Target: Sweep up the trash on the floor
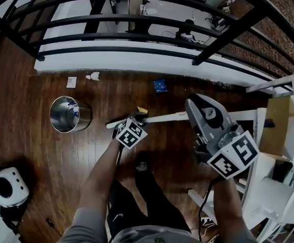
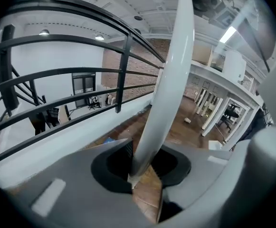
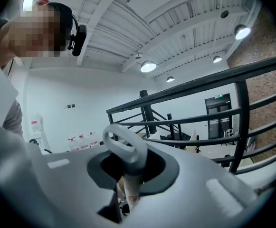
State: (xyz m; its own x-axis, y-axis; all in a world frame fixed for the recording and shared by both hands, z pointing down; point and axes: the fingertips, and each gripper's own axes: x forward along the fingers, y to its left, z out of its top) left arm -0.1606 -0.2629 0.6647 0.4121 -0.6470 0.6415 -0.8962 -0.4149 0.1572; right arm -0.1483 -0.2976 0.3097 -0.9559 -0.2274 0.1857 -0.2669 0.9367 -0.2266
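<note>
The broom handle (image 1: 162,118) is carried in the air in front of the person, above the wooden floor (image 1: 35,100), with a gripper at each end of its visible length. The right gripper (image 3: 128,170) is clamped on the handle just below the hanging loop (image 3: 123,144). The left gripper (image 2: 147,170) stands spread around the shaft, which appears to rest against one pad with floor showing beside it. The long axis runs almost straight across the head view, with the loop end to the person's right and the other end just past the left gripper. No brush head can be made out. Assessment: sweeping is not under way. The left grip should be firmed, then the working end lowered and turned toward the white scrap (image 1: 93,76) and blue item (image 1: 160,86) near the ledge.
</note>
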